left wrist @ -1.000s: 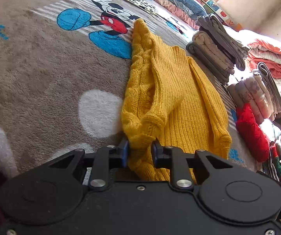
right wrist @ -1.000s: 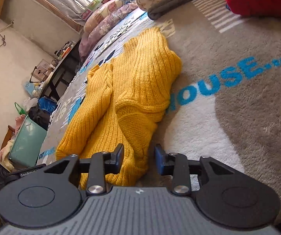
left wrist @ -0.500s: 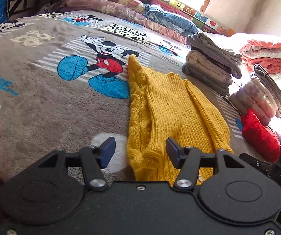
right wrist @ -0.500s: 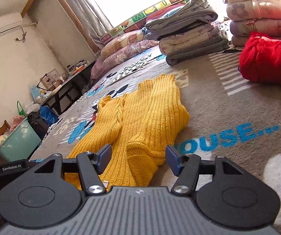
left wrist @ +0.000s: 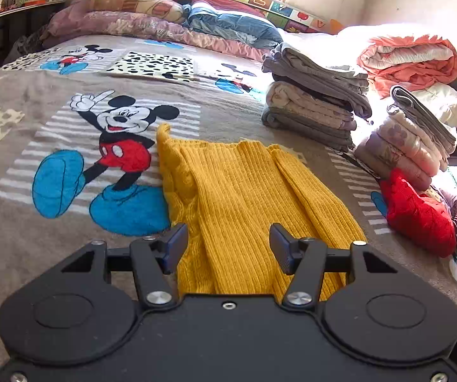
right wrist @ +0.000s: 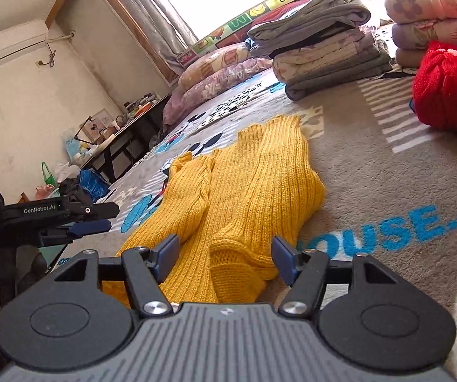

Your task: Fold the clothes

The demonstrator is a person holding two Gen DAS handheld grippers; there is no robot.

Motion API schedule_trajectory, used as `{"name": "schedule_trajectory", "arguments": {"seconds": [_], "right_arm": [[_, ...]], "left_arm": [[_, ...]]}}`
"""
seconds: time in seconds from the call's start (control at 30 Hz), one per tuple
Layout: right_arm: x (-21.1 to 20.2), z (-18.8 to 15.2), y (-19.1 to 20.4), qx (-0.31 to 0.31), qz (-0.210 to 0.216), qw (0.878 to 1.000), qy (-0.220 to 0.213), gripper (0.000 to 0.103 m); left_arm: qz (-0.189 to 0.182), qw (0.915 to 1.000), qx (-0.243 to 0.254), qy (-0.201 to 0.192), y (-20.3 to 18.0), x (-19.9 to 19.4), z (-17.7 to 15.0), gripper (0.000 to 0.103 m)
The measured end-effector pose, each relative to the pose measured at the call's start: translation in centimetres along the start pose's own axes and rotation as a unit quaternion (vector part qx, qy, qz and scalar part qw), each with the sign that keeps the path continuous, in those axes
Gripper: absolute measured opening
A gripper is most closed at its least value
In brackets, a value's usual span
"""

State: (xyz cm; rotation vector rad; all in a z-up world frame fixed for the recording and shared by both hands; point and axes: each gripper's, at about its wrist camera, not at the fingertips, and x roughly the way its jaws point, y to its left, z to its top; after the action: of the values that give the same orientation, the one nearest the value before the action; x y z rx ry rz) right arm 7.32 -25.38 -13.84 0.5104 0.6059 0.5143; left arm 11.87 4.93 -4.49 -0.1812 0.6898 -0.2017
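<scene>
A yellow knit sweater (left wrist: 244, 203) lies flat on the grey Mickey Mouse blanket (left wrist: 37, 127), folded into a long narrow strip with both sleeves laid over the body. My left gripper (left wrist: 228, 248) is open and empty, raised just above the near end of the sweater. My right gripper (right wrist: 225, 254) is open and empty above the other near corner of the sweater (right wrist: 260, 184), where a sleeve cuff lies. The left gripper also shows at the left edge of the right wrist view (right wrist: 79, 219).
Stacks of folded grey and pink clothes (left wrist: 317, 108) and a red knit (left wrist: 419, 216) sit to the right of the sweater. Pillows (left wrist: 139, 9) line the far edge of the bed. A desk (right wrist: 123, 130) and bags stand beside the bed.
Both grippers let go of the sweater's near edge, opened wide and lifted back from it. The sweater now lies flat on the blanket.
</scene>
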Motion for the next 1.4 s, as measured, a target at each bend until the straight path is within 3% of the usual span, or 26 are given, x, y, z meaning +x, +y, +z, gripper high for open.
{"name": "schedule_trajectory", "arguments": {"seconds": [0.27,0.7,0.83,0.93,0.97,1.07,1.4], "right_arm": [[1.5,-0.4,0.5,-0.014,0.002,1.000,0.023,0.070],[3.2,-0.9,-1.7,0.035,-0.013,0.999,0.036,0.080],[3.4,-1.0,-1.8,0.038,-0.008,0.999,0.034,0.083],[3.4,-1.0,-1.9,0.042,-0.004,0.999,0.031,0.084],[3.5,-0.9,-2.0,0.042,-0.003,0.999,0.031,0.085],[3.6,-1.0,-2.0,0.038,-0.001,0.999,0.029,0.087],[3.6,-1.4,-1.6,0.020,0.002,1.000,0.022,0.091]], "left_arm": [[-0.001,0.9992,0.008,0.040,0.5,6.0,3.6,0.049],[0.050,0.9935,-0.025,0.099,2.9,13.8,4.8,0.036],[0.038,0.9906,-0.087,0.099,4.8,14.4,5.1,0.036],[0.031,0.9899,-0.090,0.105,4.8,14.9,5.2,0.034],[0.030,0.9902,-0.088,0.104,4.7,14.9,5.3,0.031],[0.022,0.9917,-0.081,0.097,4.3,14.6,5.6,0.006],[0.039,0.9985,-0.033,0.017,4.3,7.4,6.7,0.006]]}}
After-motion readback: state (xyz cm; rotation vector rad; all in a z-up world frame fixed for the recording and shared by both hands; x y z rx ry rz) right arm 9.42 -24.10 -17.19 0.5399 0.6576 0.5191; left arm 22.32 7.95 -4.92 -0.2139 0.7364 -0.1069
